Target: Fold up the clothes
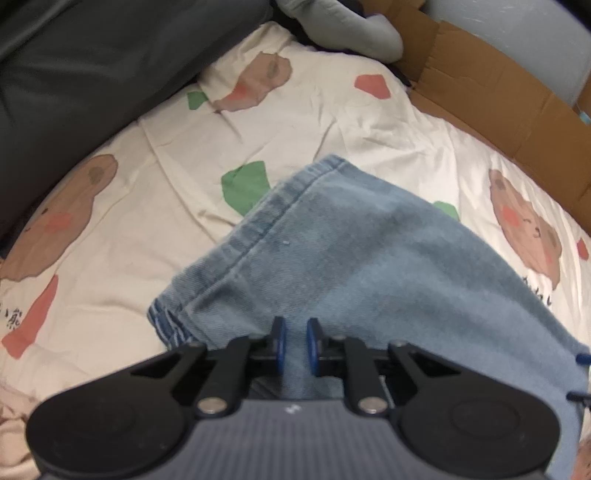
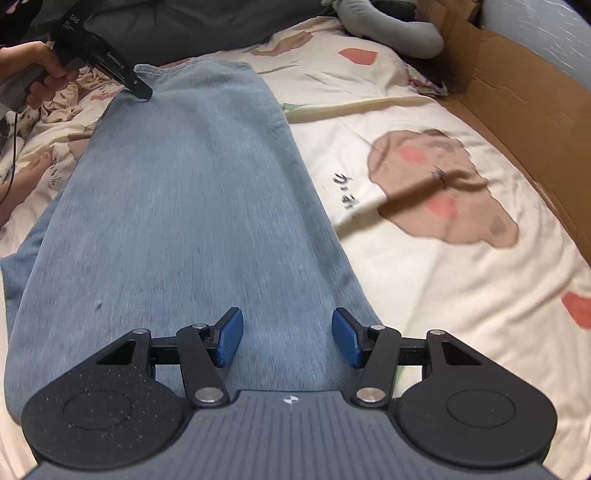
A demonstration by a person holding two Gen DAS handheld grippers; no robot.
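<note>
Light blue jeans [image 2: 177,206] lie stretched out flat on a cream bedsheet with bear prints [image 2: 424,258]. In the left wrist view the hem end of the jeans [image 1: 332,240] reaches away from my left gripper [image 1: 295,341]. Its blue pads stand close together with a fold of denim pinched between them. The right wrist view shows that same left gripper [image 2: 144,92] at the far left corner of the jeans, held by a person's hand [image 2: 48,70]. My right gripper [image 2: 288,338] hovers over the near end of the jeans, open, with nothing between its blue pads.
A brown cardboard box [image 2: 524,96] runs along the right side of the bed. A grey garment [image 2: 391,33] lies at the far end beside a dark cushion [image 1: 92,66]. Crumpled cloth and a bare foot [image 2: 29,173] lie to the left of the jeans.
</note>
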